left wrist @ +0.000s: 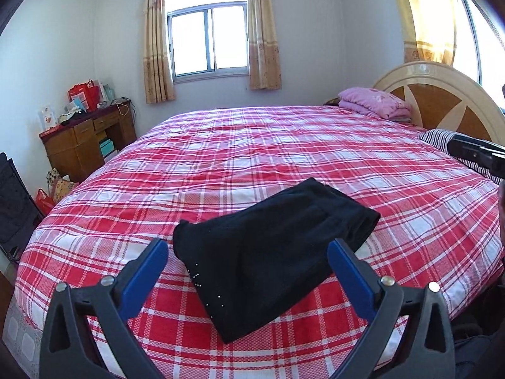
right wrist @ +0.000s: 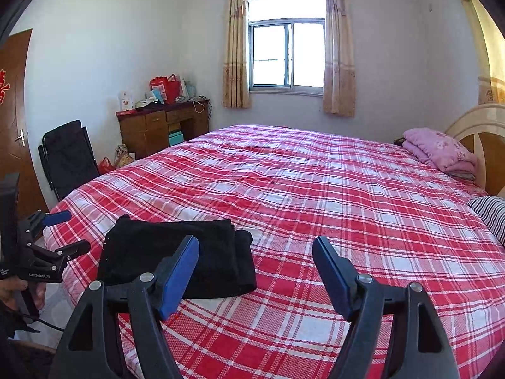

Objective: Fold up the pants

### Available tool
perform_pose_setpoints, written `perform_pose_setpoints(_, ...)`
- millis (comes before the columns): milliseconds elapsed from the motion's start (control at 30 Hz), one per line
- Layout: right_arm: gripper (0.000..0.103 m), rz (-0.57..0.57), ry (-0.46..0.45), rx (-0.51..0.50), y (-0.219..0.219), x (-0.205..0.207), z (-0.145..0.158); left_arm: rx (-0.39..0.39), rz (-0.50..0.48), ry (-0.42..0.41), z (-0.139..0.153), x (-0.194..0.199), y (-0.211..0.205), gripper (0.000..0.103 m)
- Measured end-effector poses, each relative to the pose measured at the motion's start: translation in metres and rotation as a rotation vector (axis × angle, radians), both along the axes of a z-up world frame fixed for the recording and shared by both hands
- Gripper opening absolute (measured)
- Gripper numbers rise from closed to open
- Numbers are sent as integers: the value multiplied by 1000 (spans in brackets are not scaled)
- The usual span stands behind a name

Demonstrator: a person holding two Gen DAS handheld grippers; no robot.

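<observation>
The black pants (left wrist: 268,252) lie folded into a compact stack near the front corner of the bed; small beads show along one edge. They also show in the right wrist view (right wrist: 176,259), at lower left. My left gripper (left wrist: 247,252) is open and empty, held above and just in front of the pants. It also shows in the right wrist view (right wrist: 60,233) at the left edge. My right gripper (right wrist: 255,252) is open and empty, over the bedspread to the right of the pants. Its body shows in the left wrist view (left wrist: 476,154) at the right edge.
The bed has a red and white plaid cover (left wrist: 284,164). A folded pink quilt (left wrist: 375,101) and a striped pillow (right wrist: 492,218) lie by the headboard (left wrist: 442,101). A wooden desk (right wrist: 161,129) and a black folding chair (right wrist: 69,154) stand left of the bed.
</observation>
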State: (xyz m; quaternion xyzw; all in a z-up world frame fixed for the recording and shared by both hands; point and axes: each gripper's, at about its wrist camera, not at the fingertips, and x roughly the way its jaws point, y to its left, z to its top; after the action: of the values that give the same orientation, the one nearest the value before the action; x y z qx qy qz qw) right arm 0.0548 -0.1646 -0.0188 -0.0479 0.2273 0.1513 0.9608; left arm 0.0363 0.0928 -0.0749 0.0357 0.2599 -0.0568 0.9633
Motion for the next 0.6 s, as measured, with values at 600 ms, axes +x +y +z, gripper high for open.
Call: perform_pose_setpoints(600, 76, -11, 4, 15, -4, 0, 1, 16, 11, -19, 5, -4, 0, 103)
